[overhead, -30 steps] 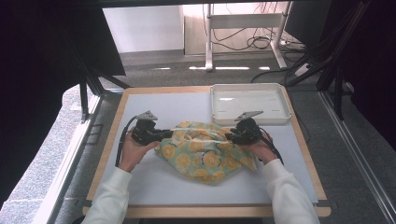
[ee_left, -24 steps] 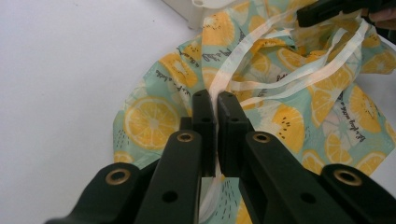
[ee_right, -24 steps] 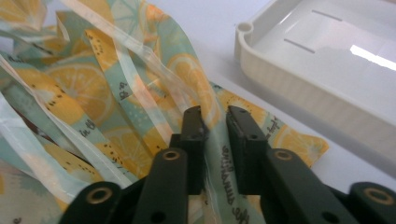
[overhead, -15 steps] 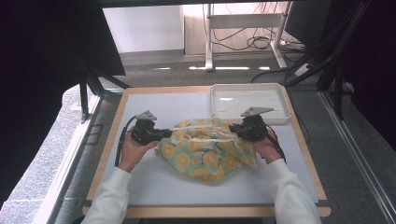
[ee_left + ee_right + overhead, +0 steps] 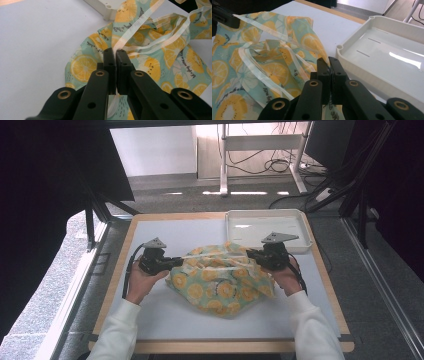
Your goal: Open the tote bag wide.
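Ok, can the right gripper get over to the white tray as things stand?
Probably yes. The white tray sits just beyond the right gripper with bare table between them. But its jaws are shut on the lemon-print cloth, and the left gripper pinches the cloth's tape, so the cloth would drag along.

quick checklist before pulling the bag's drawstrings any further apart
1. Left gripper shut on a pale drawstring: ok.
2. Right gripper shut at the edge of the lemon-print bag: ok; whether it pinches a cord or just cloth: cannot tell.
3. String runs taut from the left gripper across the bag: ok.
4. Bag lies on the white mat, inside its edges: ok.
5. White tray stands close to the right gripper, a snag risk: not ok.
6. Bag mouth drawn closed: cannot tell.
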`<state>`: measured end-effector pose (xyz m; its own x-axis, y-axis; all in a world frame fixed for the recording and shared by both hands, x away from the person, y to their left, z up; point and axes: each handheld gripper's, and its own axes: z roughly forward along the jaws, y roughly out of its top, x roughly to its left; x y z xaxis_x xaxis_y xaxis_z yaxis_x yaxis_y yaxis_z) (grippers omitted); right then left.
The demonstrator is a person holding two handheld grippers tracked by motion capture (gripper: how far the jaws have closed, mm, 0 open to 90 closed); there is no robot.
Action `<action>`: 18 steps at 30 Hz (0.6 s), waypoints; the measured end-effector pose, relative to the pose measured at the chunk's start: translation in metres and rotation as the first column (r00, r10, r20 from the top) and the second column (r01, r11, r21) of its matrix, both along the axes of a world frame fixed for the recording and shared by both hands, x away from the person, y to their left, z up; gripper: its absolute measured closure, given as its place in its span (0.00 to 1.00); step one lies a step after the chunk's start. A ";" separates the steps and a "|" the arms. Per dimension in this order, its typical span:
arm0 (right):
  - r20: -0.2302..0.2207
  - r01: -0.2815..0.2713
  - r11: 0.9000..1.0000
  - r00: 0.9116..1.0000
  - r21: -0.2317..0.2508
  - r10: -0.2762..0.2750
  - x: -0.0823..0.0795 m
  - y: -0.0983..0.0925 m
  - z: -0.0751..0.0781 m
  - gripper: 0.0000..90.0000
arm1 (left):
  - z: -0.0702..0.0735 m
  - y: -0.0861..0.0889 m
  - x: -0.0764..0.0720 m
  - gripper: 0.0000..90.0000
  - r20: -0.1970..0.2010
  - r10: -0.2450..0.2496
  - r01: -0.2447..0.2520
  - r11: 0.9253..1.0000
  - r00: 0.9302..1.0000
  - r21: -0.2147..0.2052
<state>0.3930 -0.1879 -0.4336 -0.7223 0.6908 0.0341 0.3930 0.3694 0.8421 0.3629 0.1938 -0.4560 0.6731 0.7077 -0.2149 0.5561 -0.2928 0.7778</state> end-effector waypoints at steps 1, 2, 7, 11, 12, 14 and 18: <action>0.003 -0.002 1.000 1.000 0.001 0.002 0.000 0.000 0.001 0.97 | 0.000 0.000 0.000 0.99 0.002 0.002 -0.002 1.000 1.000 -0.001; 0.003 -0.002 1.000 1.000 0.002 0.002 -0.001 0.000 0.001 0.97 | 0.001 0.000 -0.001 0.99 0.011 0.003 -0.003 1.000 1.000 0.000; 0.008 -0.007 1.000 1.000 -0.001 0.007 -0.002 0.000 0.002 0.97 | 0.004 0.002 -0.004 0.99 0.033 0.002 -0.001 1.000 0.999 -0.008; 0.016 -0.009 1.000 1.000 0.006 0.009 -0.005 0.000 0.006 0.97 | 0.006 0.003 -0.006 0.99 0.047 0.004 -0.003 1.000 0.999 -0.020; 0.018 -0.011 1.000 1.000 0.004 0.011 -0.006 0.000 0.007 0.97 | 0.006 0.003 -0.006 0.99 0.049 0.004 -0.003 1.000 0.999 -0.021; 0.021 -0.013 1.000 1.000 0.005 0.013 -0.007 0.000 0.008 0.97 | 0.006 0.003 -0.007 0.99 0.053 0.004 -0.003 1.000 0.999 -0.021; 0.024 -0.016 1.000 1.000 0.007 0.016 -0.008 -0.001 0.009 0.97 | 0.006 0.003 -0.007 0.99 0.054 0.003 -0.002 1.000 0.999 -0.023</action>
